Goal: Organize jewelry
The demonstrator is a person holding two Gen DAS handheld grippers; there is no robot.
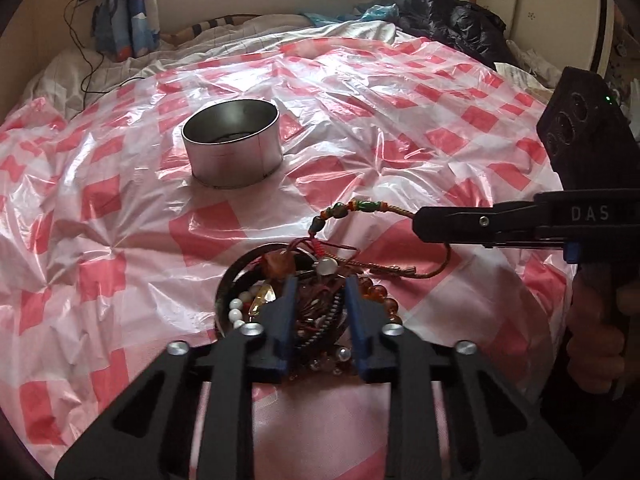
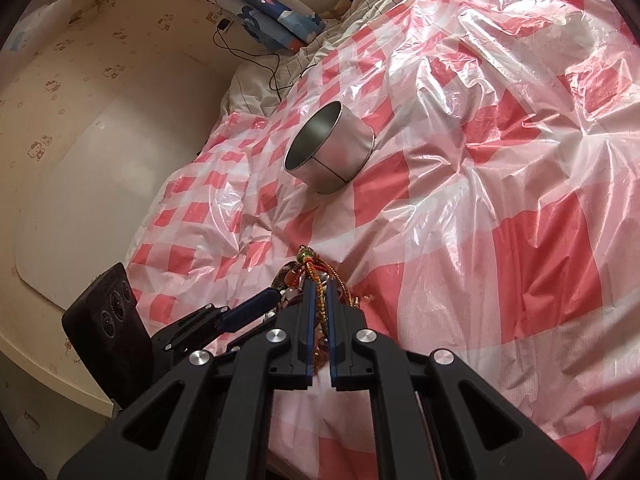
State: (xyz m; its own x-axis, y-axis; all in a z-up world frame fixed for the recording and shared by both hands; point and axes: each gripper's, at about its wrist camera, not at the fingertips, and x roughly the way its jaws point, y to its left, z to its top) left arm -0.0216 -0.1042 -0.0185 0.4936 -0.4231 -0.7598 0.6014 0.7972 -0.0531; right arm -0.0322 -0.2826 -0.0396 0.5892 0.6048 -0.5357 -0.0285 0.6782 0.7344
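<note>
Jaws of the right gripper [image 2: 319, 284] together, clamped on a braided cord bracelet [image 1: 360, 205] with green beads; jaws of the left gripper [image 1: 320, 312] apart, straddling the heap of jewelry with nothing gripped.

Largest first:

- Bed [image 1: 248, 30], covered by a crinkled red-and-white checked plastic sheet [image 1: 400, 120] that carries everything.
- Round metal tin [image 1: 232, 142], upright and open, well apart from the heap toward the far side. Interior mostly bare in both views; something dark low inside in the left wrist view, too unclear to name. Probably the destination, judged only from its being the one other container.
- Shallow dark dish [image 1: 224, 292], near the bottom centre of the left wrist view, heaped with tangled pieces: white beads [image 1: 236, 312], amber beads [image 1: 386, 300] spilling over the right rim, red cords.
- Bracelet: beaded end lifted above the dish, cord running right into the shut jaws, other strands trailing down into the tangle.

Progress, as a judgement: early. Little or nothing sorted out yet, almost the whole heap left in the dish. Step in hand: drawing one piece free. Left to do: separating it from the knotted cords, carrying it across, then the same for every other piece. Risk of dragging neighbours along.
</note>
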